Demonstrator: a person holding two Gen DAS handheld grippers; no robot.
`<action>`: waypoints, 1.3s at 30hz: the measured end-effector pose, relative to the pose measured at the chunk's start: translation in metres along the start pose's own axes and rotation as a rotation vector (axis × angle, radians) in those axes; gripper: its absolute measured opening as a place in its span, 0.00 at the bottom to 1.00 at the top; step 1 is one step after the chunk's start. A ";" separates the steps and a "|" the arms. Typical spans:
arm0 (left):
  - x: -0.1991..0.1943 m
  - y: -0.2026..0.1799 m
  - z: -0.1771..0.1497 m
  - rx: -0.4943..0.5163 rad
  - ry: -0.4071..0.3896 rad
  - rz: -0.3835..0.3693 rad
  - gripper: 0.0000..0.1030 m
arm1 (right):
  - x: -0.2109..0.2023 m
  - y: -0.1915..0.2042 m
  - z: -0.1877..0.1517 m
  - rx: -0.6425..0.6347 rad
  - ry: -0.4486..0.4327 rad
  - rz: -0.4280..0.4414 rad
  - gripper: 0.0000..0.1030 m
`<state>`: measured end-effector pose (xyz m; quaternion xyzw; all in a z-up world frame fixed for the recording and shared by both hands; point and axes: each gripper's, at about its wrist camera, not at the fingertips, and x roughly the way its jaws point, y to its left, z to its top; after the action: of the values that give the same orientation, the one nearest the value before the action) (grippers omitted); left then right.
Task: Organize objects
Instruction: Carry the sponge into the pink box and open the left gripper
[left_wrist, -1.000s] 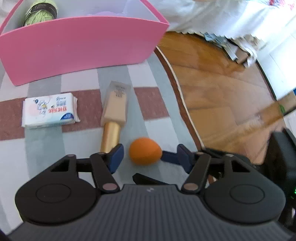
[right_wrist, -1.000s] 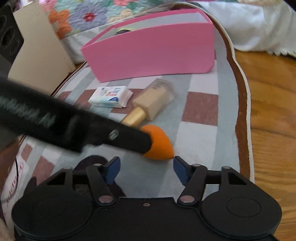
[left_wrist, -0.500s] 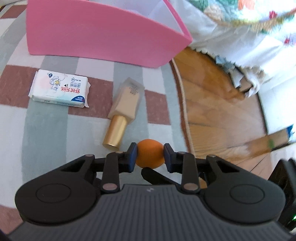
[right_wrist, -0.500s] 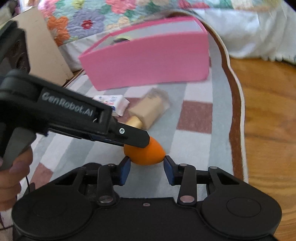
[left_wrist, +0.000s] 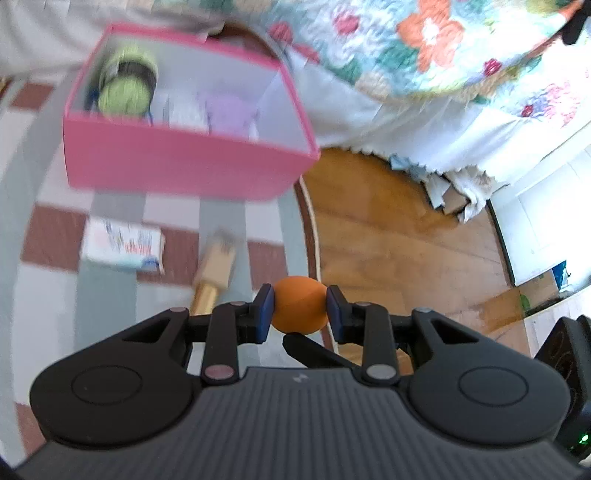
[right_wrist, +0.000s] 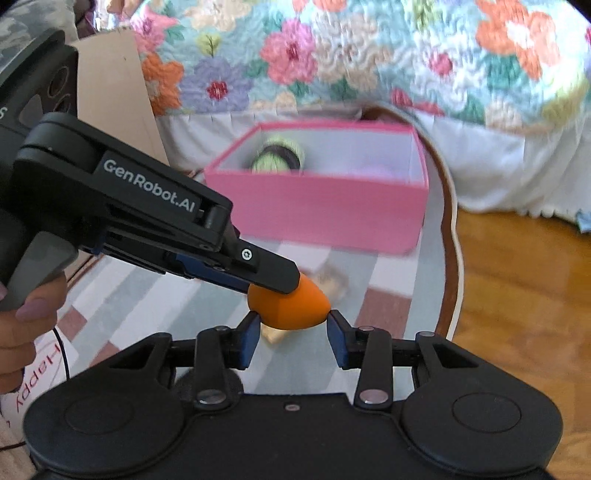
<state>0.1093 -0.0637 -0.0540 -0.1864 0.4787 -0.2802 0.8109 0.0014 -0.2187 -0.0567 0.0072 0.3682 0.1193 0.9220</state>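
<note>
An orange egg-shaped sponge (left_wrist: 300, 311) is held in my left gripper (left_wrist: 299, 312), lifted above the rug. In the right wrist view the left gripper's fingers (right_wrist: 266, 275) clamp the sponge (right_wrist: 291, 308) from the left. My right gripper (right_wrist: 293, 334) sits just below it, blue pads at both sides of the sponge, touching or nearly so. The pink box (left_wrist: 184, 168) stands ahead on the rug and holds a green yarn ball (left_wrist: 127, 86) and a lilac item (left_wrist: 225, 110). The box also shows in the right wrist view (right_wrist: 317, 214).
A beige bottle with gold cap (left_wrist: 214, 273) and a white tissue pack (left_wrist: 123, 247) lie on the checked rug (left_wrist: 48, 295). Wooden floor (left_wrist: 399, 251) lies right of the rug. A floral quilted bed (right_wrist: 351, 55) stands behind the box; a cardboard panel (right_wrist: 118, 96) stands at left.
My left gripper closed on the orange sponge and lifted it off the rug toward the pink box. My right gripper narrowed around the sponge and followed it up.
</note>
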 end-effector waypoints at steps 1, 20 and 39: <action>-0.006 -0.003 0.005 0.008 -0.014 0.005 0.28 | -0.003 0.001 0.006 -0.010 -0.012 0.002 0.44; -0.025 0.013 0.142 -0.108 -0.172 0.085 0.28 | 0.051 -0.004 0.154 -0.110 -0.047 0.116 0.44; 0.064 0.085 0.235 -0.318 -0.134 0.191 0.28 | 0.184 -0.048 0.224 -0.017 0.133 0.185 0.44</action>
<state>0.3641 -0.0308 -0.0348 -0.2841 0.4772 -0.1099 0.8243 0.2932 -0.2075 -0.0229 0.0253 0.4252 0.2073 0.8807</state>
